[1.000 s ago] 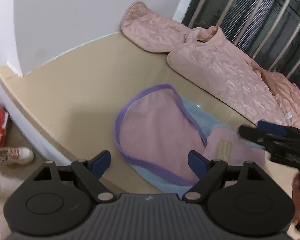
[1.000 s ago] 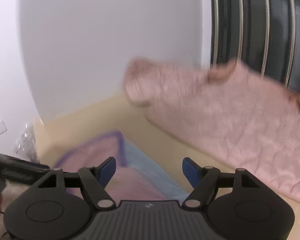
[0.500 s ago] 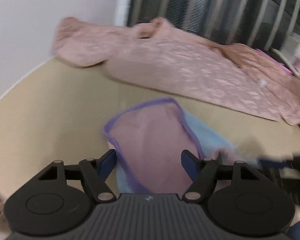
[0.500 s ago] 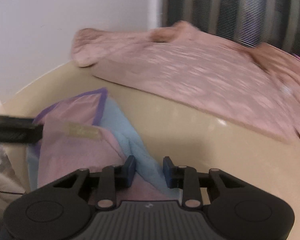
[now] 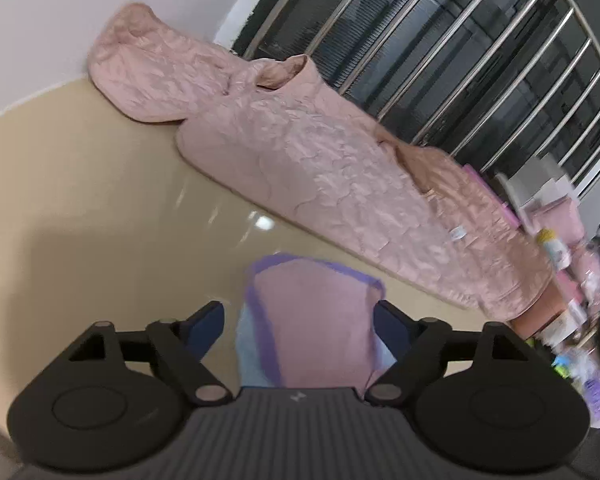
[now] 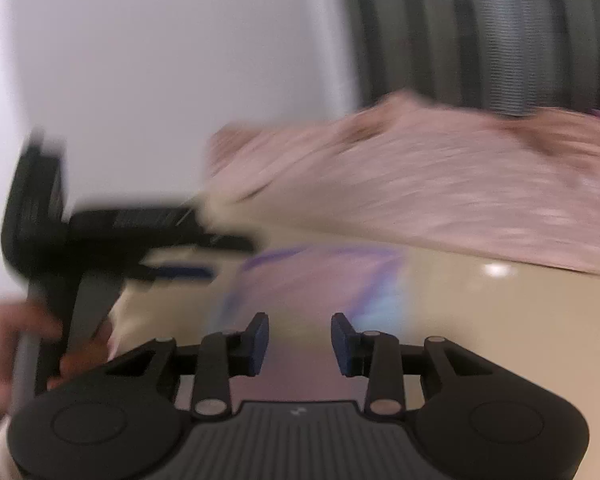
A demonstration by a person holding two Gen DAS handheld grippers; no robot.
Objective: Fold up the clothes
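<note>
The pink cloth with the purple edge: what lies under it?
Under the pink cloth, a light blue layer peeks out along its left edge, resting on the beige table. How far the blue reaches beneath is covered.

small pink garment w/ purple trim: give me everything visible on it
The small pink garment looks like thin, soft fabric: a pink panel edged in purple trim, with a light blue layer showing under its left and right edges. It lies fairly flat on the beige table, apart from the big quilted pink jacket behind it. It sits between the left hand-held gripper fingers, whose jaws are opening; no contact is visible.
</note>
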